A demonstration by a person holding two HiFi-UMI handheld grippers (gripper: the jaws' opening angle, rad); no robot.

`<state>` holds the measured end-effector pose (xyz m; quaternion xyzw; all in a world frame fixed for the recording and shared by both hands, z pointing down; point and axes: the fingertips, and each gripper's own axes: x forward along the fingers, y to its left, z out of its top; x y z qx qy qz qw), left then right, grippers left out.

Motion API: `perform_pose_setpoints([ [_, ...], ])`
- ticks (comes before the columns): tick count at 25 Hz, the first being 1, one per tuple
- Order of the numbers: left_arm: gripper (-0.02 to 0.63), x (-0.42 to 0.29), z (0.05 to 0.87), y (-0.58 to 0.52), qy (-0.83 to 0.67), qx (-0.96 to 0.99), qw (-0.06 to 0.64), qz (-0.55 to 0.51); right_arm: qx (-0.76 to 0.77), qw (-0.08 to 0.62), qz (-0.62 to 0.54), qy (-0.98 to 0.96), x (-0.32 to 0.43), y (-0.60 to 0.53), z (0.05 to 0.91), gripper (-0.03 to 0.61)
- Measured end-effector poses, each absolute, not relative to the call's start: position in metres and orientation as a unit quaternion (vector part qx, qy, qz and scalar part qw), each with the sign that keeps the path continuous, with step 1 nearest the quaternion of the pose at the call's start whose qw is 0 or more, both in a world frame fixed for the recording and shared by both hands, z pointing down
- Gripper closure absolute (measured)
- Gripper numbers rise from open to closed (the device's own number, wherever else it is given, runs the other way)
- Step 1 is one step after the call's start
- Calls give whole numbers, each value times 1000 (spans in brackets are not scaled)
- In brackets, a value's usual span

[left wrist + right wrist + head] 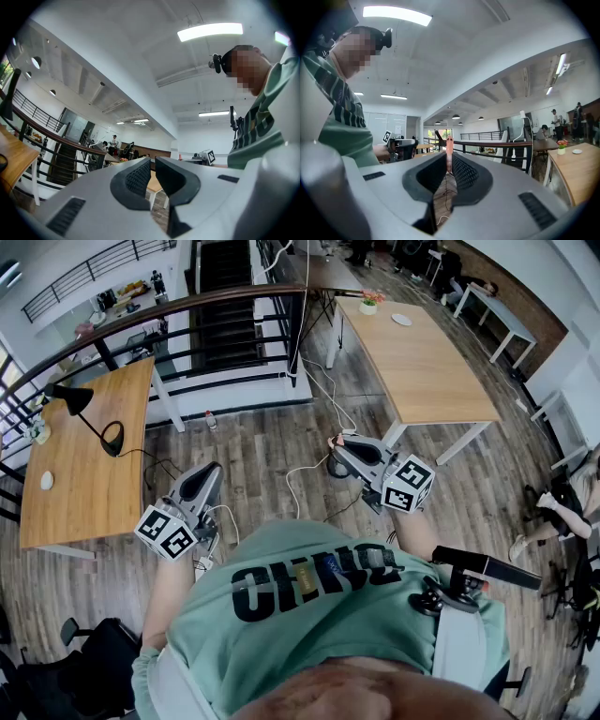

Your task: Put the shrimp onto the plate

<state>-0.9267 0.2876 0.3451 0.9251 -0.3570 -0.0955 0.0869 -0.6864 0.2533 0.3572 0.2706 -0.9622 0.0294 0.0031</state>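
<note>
My right gripper (337,442) is held level in front of my chest, shut on a thin pink shrimp (449,152) that stands upright between the pads and pokes out above them. In the head view the shrimp (335,439) shows only as a small pink tip. A white plate (401,320) lies on the far end of the wooden table (422,371) ahead to the right; it also shows in the right gripper view as the plate (577,151). My left gripper (214,470) hangs at the lower left, its jaws drawn together to a thin slit with nothing between them.
A small pot of flowers (368,304) stands near the plate. A second wooden table (84,456) on the left carries a black desk lamp (80,404). A dark railing (187,320) and stairs lie ahead, cables (319,381) trail on the wooden floor, and a seated person (562,502) is at the right edge.
</note>
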Motion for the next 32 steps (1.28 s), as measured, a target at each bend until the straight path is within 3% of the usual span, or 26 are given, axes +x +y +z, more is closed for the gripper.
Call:
perform_pose_setpoints([
  [32, 578, -957, 351, 261, -303, 941, 102, -110, 312, -14, 61, -948, -715, 251, 342, 537],
])
